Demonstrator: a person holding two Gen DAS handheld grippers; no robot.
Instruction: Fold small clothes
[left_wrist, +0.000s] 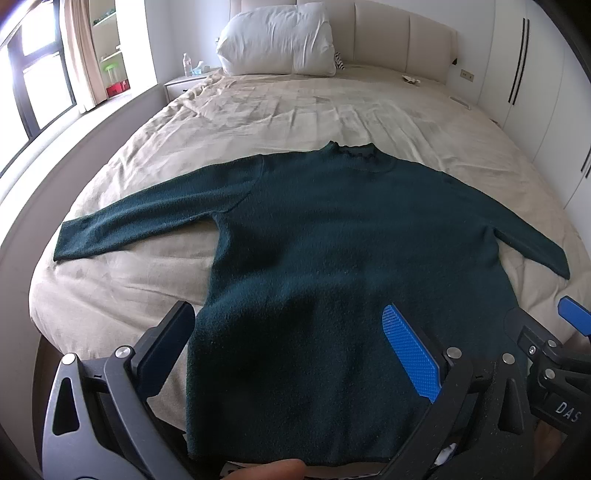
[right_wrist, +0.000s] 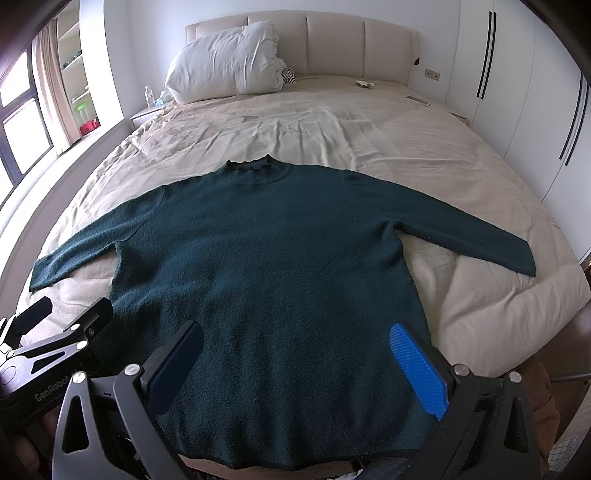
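Observation:
A dark green long-sleeved sweater (left_wrist: 332, 236) lies flat on the beige bed (left_wrist: 110, 295), collar away from me, both sleeves spread out to the sides. It also shows in the right wrist view (right_wrist: 266, 258). My left gripper (left_wrist: 288, 332) is open and empty, held above the sweater's lower left part near the hem. My right gripper (right_wrist: 299, 350) is open and empty above the lower right part of the sweater. The right gripper's blue tip shows at the right edge of the left wrist view (left_wrist: 572, 319); the left gripper shows at the left edge of the right wrist view (right_wrist: 70, 321).
A white pillow (left_wrist: 277, 37) leans on the padded headboard (left_wrist: 406, 37). A nightstand with a water bottle (left_wrist: 187, 64) stands left of the bed. White wardrobe doors (right_wrist: 535, 92) line the right side. A window (left_wrist: 33, 74) is at the left.

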